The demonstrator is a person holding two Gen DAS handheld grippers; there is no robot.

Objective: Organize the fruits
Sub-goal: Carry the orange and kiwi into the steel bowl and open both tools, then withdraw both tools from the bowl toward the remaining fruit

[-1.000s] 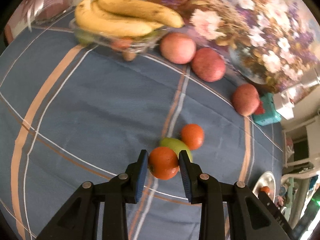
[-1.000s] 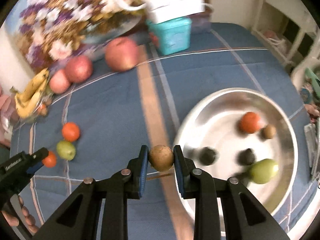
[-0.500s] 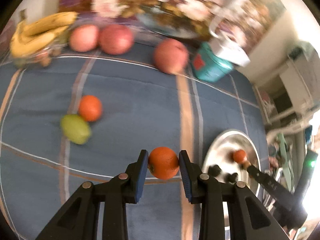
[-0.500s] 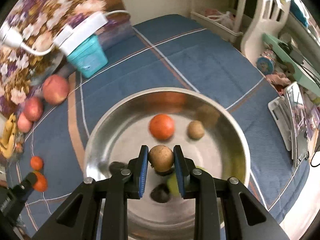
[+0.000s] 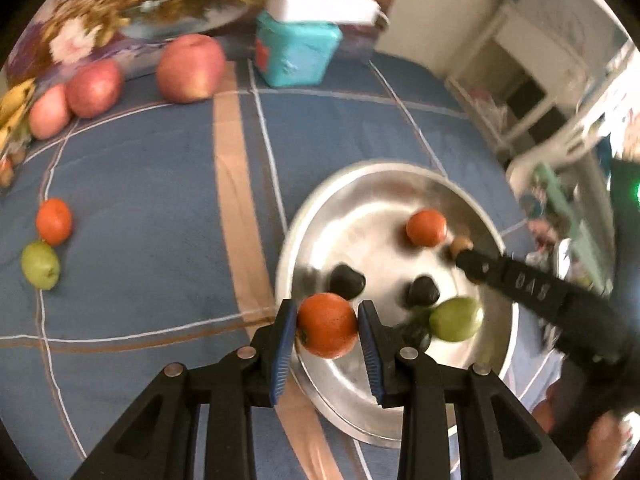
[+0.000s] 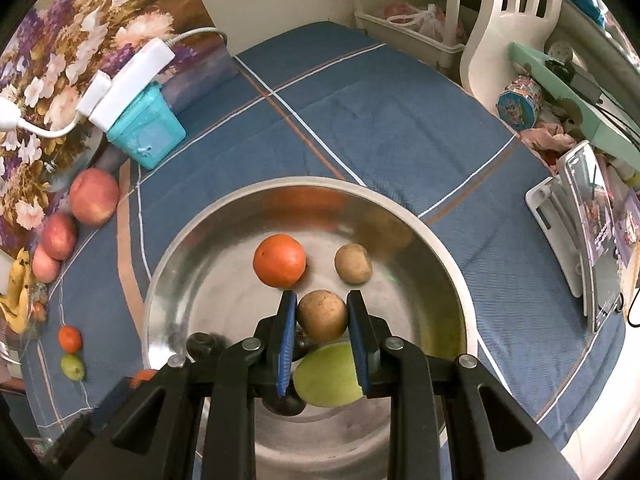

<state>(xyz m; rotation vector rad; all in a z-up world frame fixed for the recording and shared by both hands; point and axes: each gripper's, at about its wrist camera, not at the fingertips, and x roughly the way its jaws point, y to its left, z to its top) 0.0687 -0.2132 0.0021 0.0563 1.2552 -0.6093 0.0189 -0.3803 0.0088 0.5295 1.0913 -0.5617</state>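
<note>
My left gripper (image 5: 327, 330) is shut on an orange (image 5: 327, 332) and hangs over the near-left rim of the steel bowl (image 5: 320, 392). My right gripper (image 6: 322, 318) is shut on a small brown round fruit (image 6: 322, 315) above the middle of the bowl (image 6: 444, 256). Inside the bowl lie another orange (image 6: 279, 266), a brown fruit (image 6: 353, 263), a green fruit (image 6: 330, 376) and two dark fruits (image 5: 346, 281). The right gripper's arm (image 5: 540, 292) reaches in from the right in the left wrist view.
On the blue checked cloth (image 5: 160, 184) to the left lie an orange (image 5: 53, 221) and a green fruit (image 5: 40, 265). Three red apples (image 5: 190, 68) and bananas (image 6: 16, 292) line the back, beside a teal box (image 5: 294, 56). A white chair (image 6: 508, 12) stands past the right edge.
My left gripper carried its orange rightward from the loose fruits to the bowl's rim. My right gripper carried the brown fruit from the bowl's left side to over its middle.
</note>
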